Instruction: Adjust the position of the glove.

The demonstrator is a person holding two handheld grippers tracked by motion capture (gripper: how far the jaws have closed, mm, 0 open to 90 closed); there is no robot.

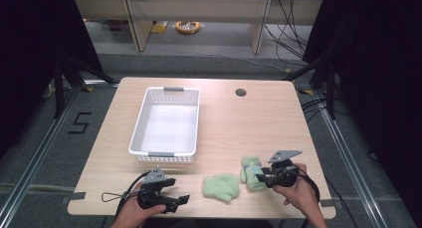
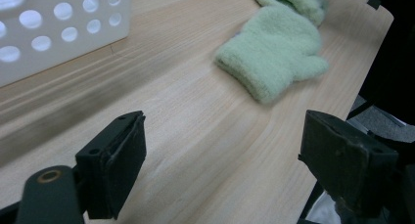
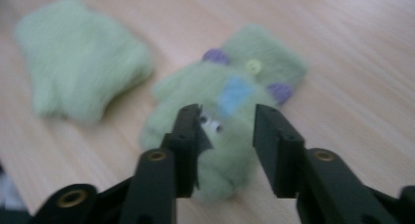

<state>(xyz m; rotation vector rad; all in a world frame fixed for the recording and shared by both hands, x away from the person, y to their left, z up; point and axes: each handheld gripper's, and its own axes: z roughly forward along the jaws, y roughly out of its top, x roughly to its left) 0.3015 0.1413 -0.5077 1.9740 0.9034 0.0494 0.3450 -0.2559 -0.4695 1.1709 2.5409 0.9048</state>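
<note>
Meanwhile, right claw (image 3: 225, 131) straddles decorated mitten (image 3: 230, 111) (jaws apart); left claw (image 2: 222, 160) gapes.

left gripper (image 1: 185, 200): we are seeing a black body, grey three-cornered plate on top, black cable looping off it | its jaws: black blocks with flat pads, brass-ringed hole showing | right gripper (image 1: 253, 176): black, same grey plate, brass-ringed holes | hands (image 1: 130, 214) and forearms: we are seeing no sleeves
</note>
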